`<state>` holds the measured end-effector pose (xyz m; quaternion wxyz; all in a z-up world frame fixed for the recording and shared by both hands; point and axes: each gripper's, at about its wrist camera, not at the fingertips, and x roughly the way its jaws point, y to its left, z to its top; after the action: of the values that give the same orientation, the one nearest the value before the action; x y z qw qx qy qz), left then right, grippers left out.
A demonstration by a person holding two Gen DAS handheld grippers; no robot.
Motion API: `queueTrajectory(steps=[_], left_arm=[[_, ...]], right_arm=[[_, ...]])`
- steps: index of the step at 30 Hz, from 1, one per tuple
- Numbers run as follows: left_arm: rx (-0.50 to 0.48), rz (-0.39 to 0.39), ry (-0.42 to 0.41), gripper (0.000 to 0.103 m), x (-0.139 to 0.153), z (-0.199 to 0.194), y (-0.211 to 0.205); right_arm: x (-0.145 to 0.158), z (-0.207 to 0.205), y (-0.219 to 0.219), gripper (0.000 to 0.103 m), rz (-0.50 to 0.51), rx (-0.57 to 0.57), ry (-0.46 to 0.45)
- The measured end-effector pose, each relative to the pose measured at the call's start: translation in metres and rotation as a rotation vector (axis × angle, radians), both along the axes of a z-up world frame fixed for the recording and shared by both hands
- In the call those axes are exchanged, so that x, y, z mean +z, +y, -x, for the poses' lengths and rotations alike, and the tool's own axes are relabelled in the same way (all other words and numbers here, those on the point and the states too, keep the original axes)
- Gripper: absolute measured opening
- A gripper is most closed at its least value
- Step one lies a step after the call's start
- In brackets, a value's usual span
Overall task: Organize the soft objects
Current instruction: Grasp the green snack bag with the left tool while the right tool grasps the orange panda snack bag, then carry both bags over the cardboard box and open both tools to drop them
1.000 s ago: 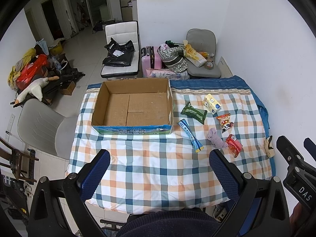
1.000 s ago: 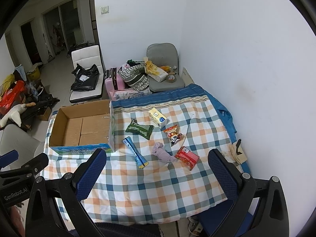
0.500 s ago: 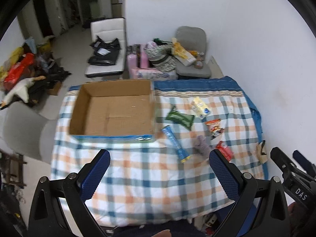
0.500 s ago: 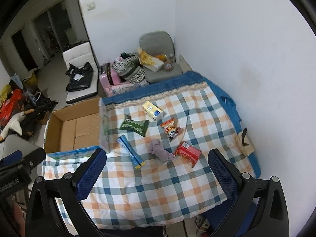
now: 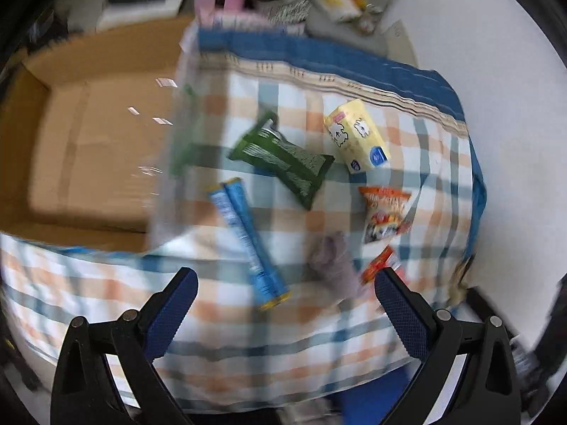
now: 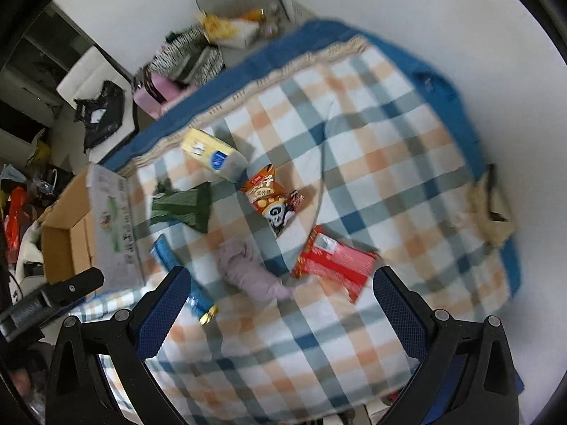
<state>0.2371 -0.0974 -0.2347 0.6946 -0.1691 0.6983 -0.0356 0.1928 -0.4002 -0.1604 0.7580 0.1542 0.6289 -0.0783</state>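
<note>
2 hand-held grippers hang over a checked blanket (image 6: 372,148), both spread wide with nothing between their blue pads. Nearest the left gripper (image 5: 285,285) lie a long blue packet (image 5: 248,241) and a blurred lilac cloth (image 5: 333,265). In the right wrist view the cloth (image 6: 248,269) sits just ahead of the right gripper (image 6: 280,283), between the blue packet (image 6: 180,272) and a red packet (image 6: 336,262). Farther out come an orange snack bag (image 6: 271,198), a green packet (image 6: 184,205) and, beyond them, a yellow tissue pack (image 6: 212,156). An open cardboard box (image 5: 88,134) stands to the left of the packets, its printed side (image 6: 113,223) facing them. Chairs and bags crowd the floor behind.
</note>
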Motion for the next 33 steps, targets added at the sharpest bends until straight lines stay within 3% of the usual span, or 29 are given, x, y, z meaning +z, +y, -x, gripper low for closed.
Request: queueTrajectory(steps=[6, 9, 16, 17, 20, 22, 27, 28, 33], left_arm=[[0.146, 0.108, 0.189, 0.102, -0.073, -0.055, -0.010], [0.186, 0.111, 0.256, 0.102, -0.099, -0.076, -0.015], [0.220, 0.073, 0.371, 0.102, -0.154, -0.107, -0.021], [0.220, 0.063, 0.377, 0.096, -0.161, -0.110, -0.021], [0.191, 0.072, 0.383, 0.071, -0.171, -0.115, -0.025], [0.166, 0.070, 0.358, 0.061, -0.168, -0.116, -0.029], [0.050, -0.012, 0.268, 0.052, -0.153, -0.118, -0.044], [0.026, -0.026, 0.252, 0.050, -0.150, -0.117, -0.048], [-0.100, -0.115, 0.166, 0.040, -0.130, -0.108, -0.065]], right_arm=[[-0.086, -0.059, -0.001, 0.100, -0.069, -0.022, 0.088], [-0.117, -0.075, 0.006, 0.094, -0.076, -0.022, 0.143], [-0.165, -0.093, 0.007, 0.091, -0.088, -0.051, 0.204], [-0.171, -0.095, 0.007, 0.086, -0.097, -0.054, 0.207], [-0.187, -0.102, 0.007, 0.081, -0.117, -0.059, 0.225], [-0.196, -0.104, 0.010, 0.074, -0.126, -0.061, 0.242], [-0.206, -0.111, 0.019, 0.069, -0.122, -0.049, 0.247], [-0.208, -0.113, 0.021, 0.064, -0.113, -0.043, 0.251], [-0.200, -0.113, 0.024, 0.058, -0.124, -0.032, 0.258]])
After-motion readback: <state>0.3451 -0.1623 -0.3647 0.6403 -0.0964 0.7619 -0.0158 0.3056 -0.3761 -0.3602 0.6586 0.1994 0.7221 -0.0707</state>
